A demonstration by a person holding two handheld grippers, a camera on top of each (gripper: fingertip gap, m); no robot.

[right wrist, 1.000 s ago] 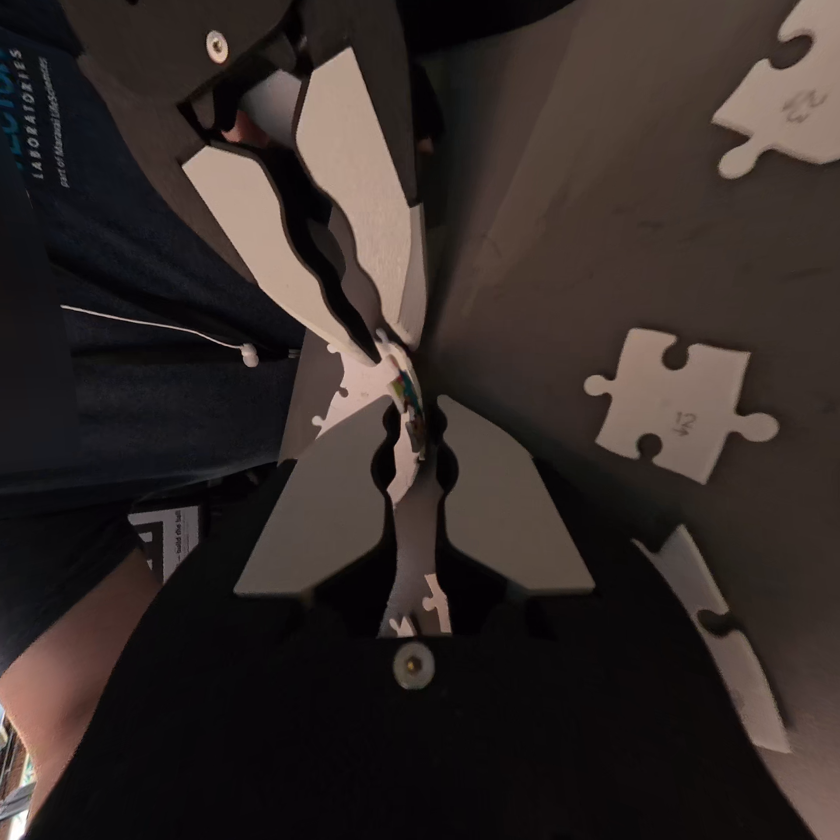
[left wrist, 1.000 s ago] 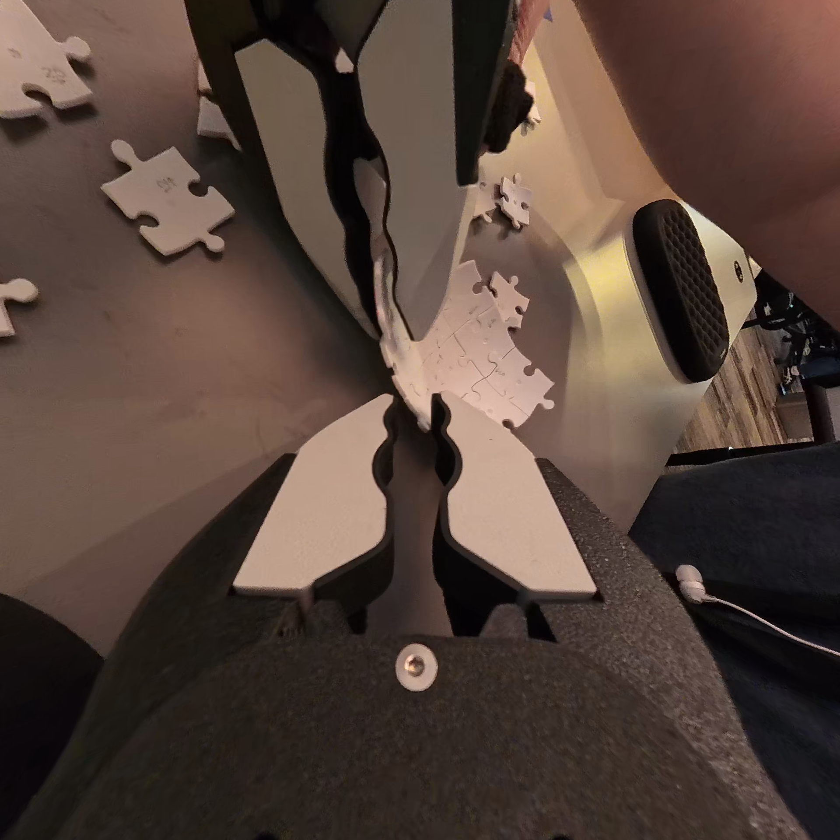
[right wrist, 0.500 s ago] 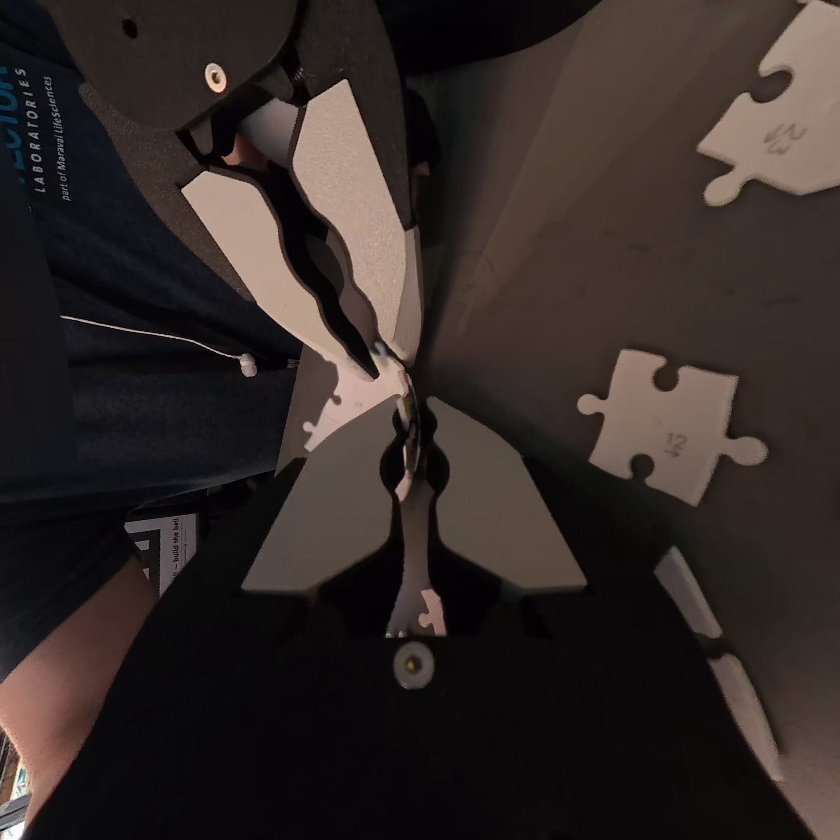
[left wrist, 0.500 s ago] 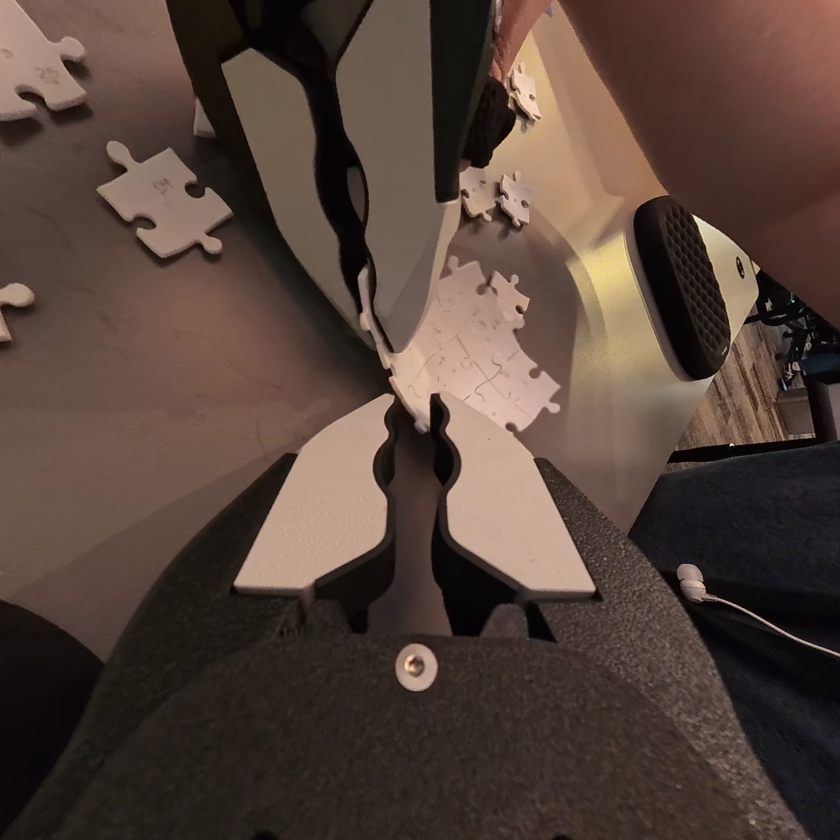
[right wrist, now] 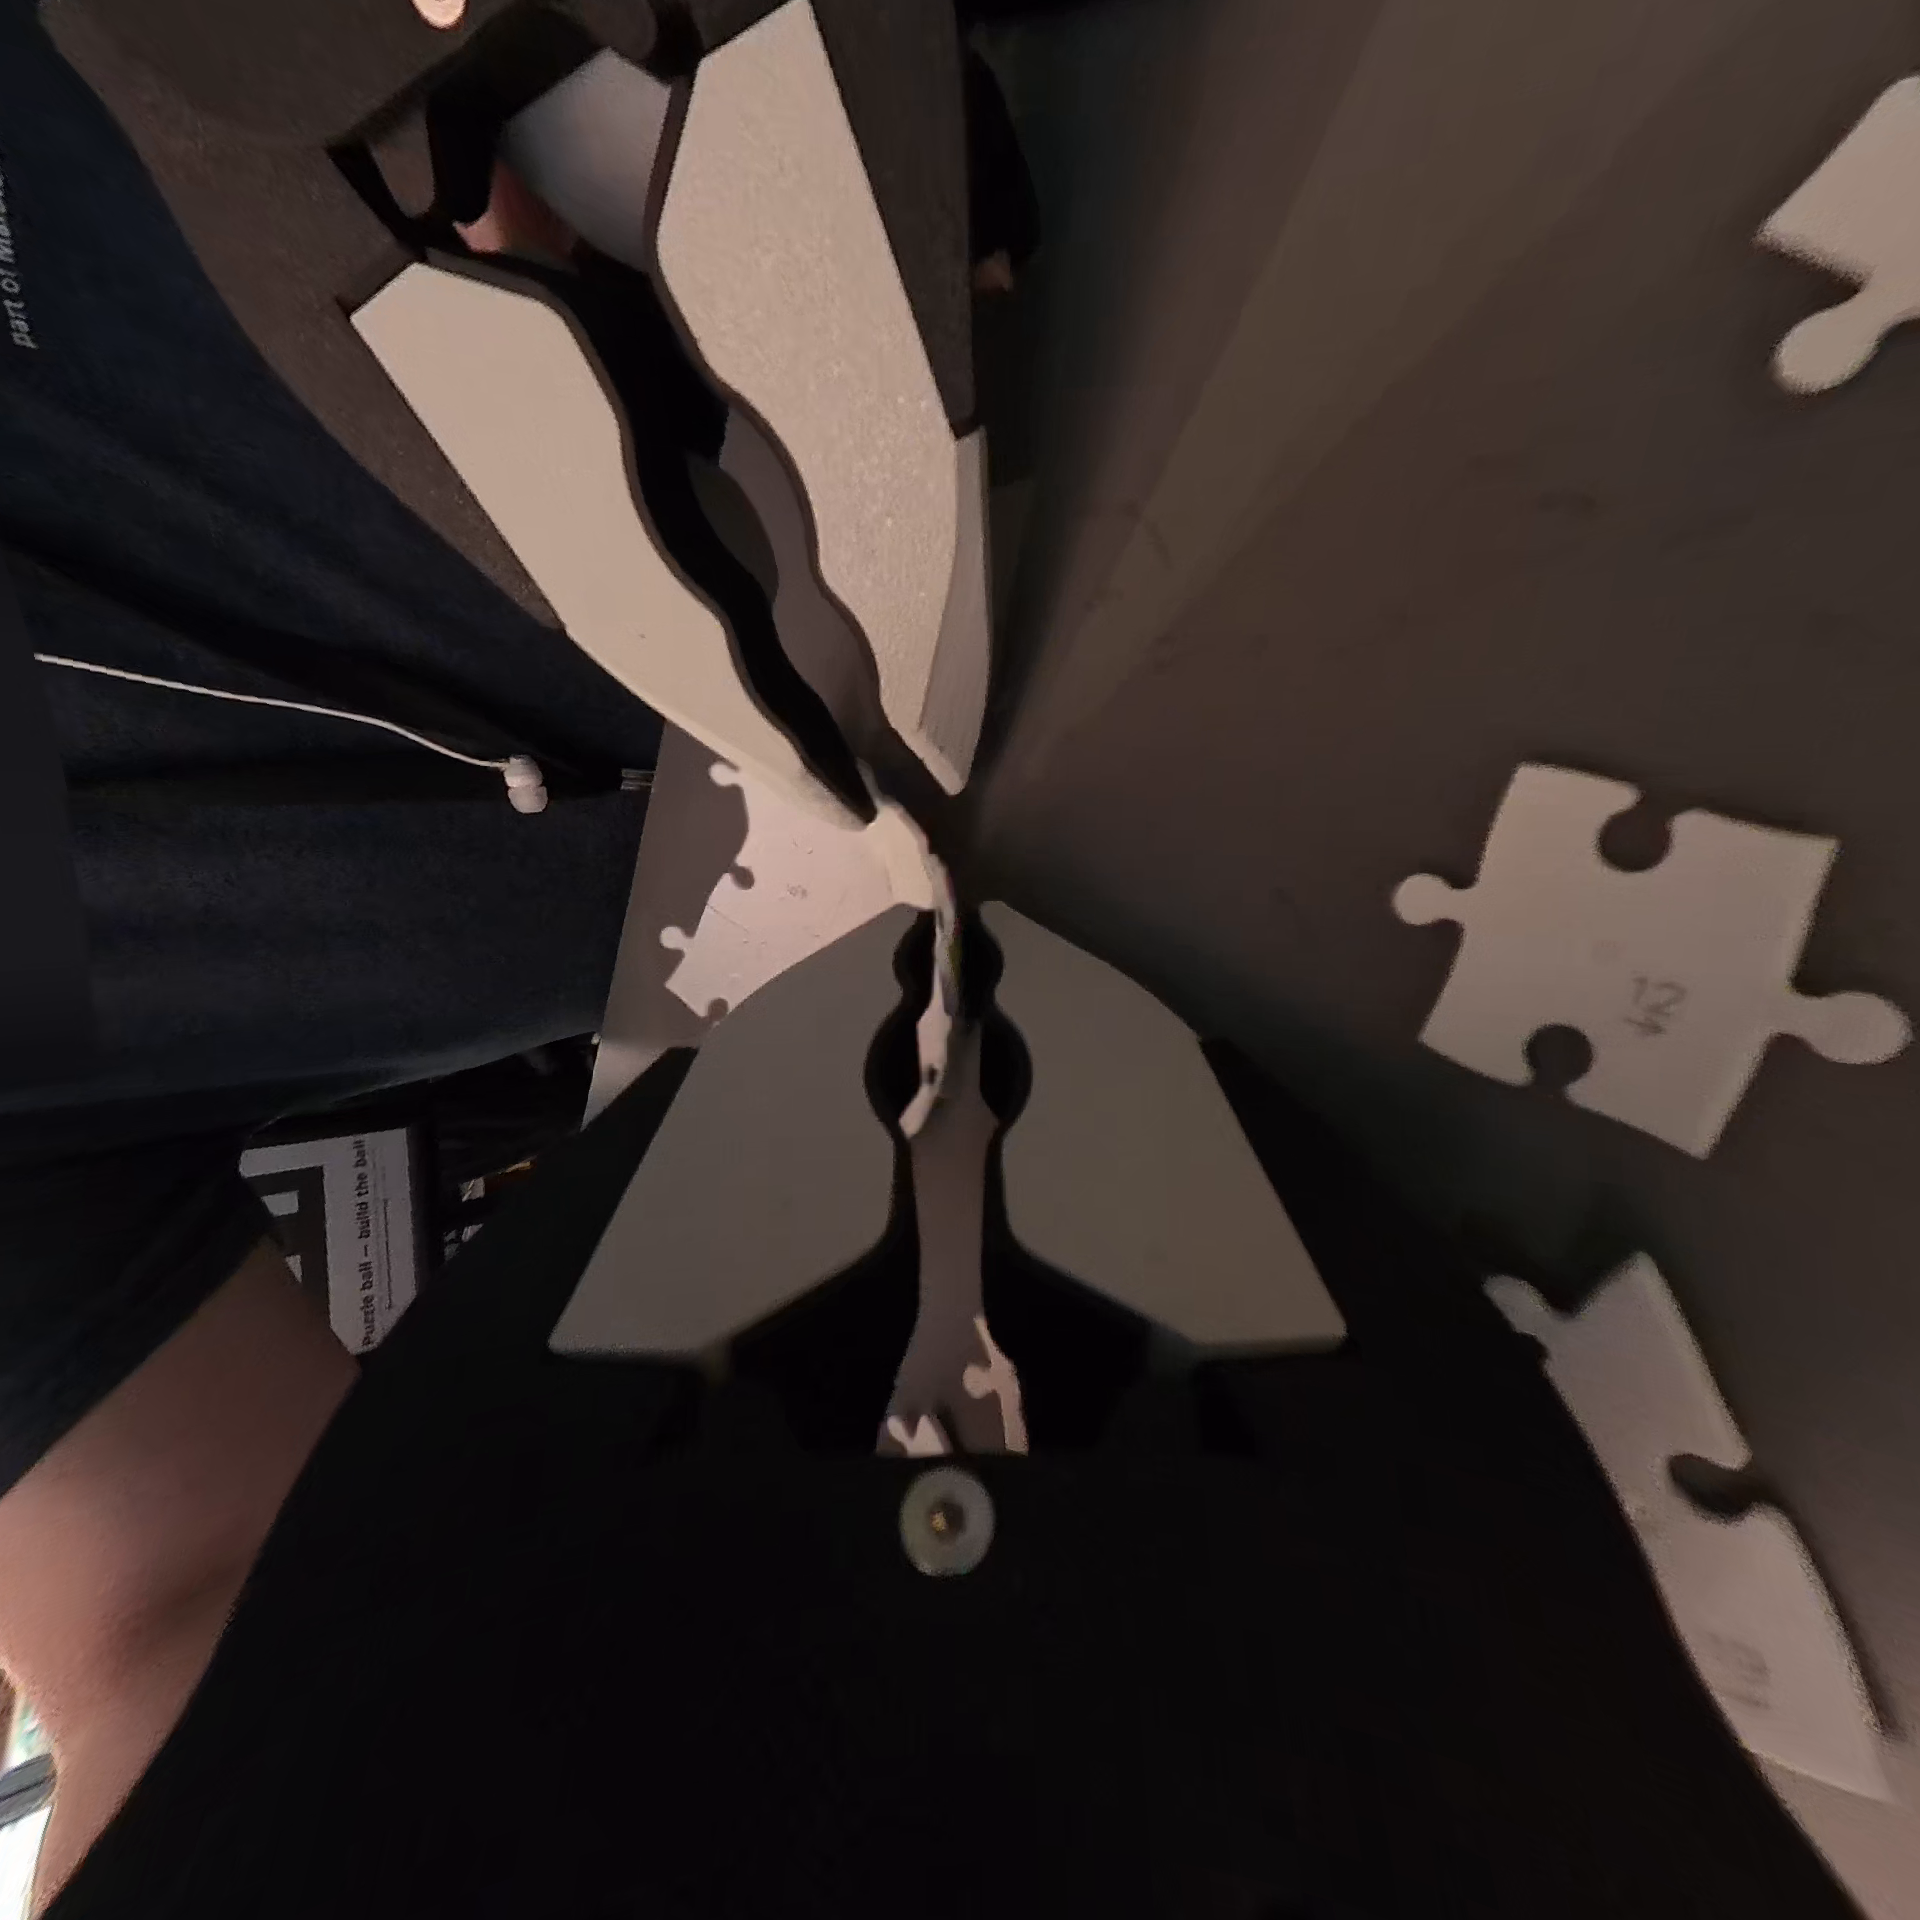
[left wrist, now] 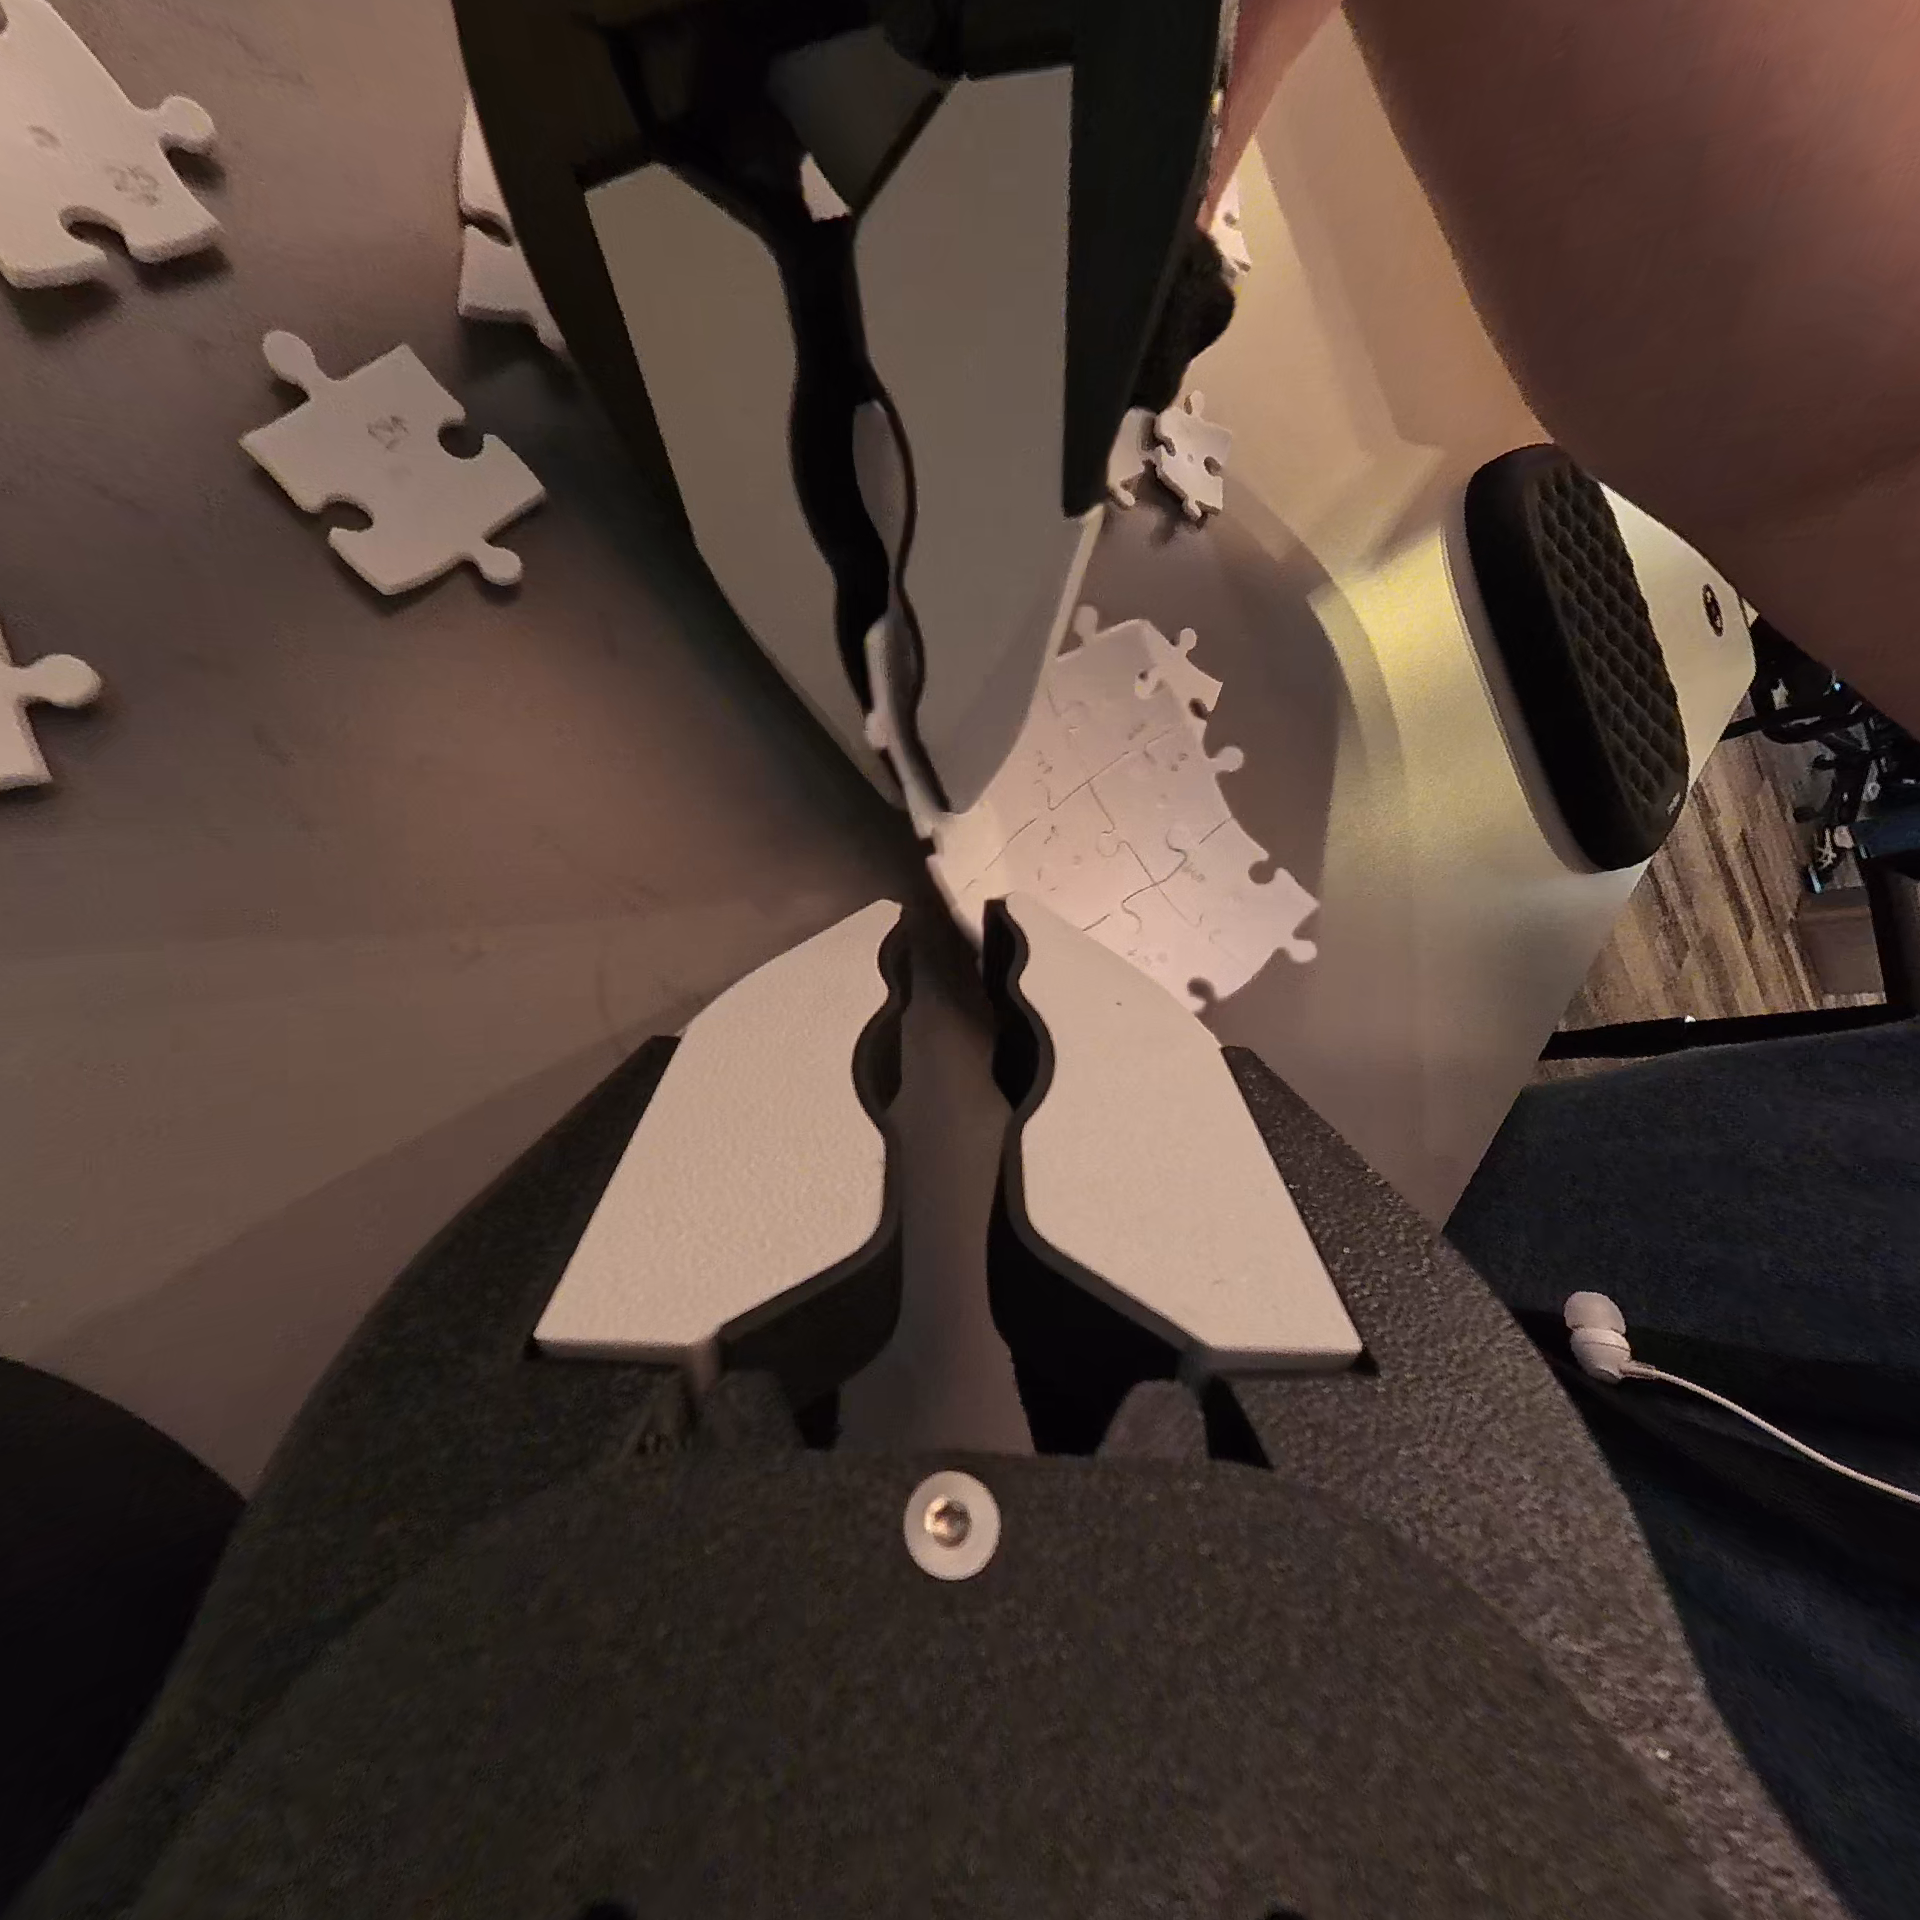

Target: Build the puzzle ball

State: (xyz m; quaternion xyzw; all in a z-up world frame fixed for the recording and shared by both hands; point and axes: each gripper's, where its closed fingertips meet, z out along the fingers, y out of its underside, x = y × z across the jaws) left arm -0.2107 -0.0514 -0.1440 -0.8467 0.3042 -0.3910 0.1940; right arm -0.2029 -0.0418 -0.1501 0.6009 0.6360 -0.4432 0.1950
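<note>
The left gripper [left wrist: 943, 920] was clamped on the near edge of the joined section [left wrist: 1127, 842], a curved white patch of several interlocked pieces held up off the table! Nose to nose with it, the right gripper [right wrist: 951, 935] was pinched tight on a single piece [right wrist: 935, 1023], seen edge-on with a sliver of colour on one face. That single piece sat right against the rim of the joined section, touching or very nearly so; whether its tab had actually seated, I could not tell from either view.

Out beyond the fingers, the dark table [left wrist: 312, 831] carried plenty of loose stock. A blank-side-up piece [left wrist: 390, 473] lay off to the left in the left wrist view, with another [left wrist: 99, 182] further out and a fragment [left wrist: 36, 707] at the frame edge. The right wrist view showed one loose piece [right wrist: 1642, 956] well apart from the grippers, plus two more [right wrist: 1704, 1507] [right wrist: 1849, 281] partly cut off. A small piece [left wrist: 1190, 457] rested on the pale surface behind.

By my reading this was early going: one small curved patch done, no closed ball anywhere, and most pieces left unjoined.
</note>
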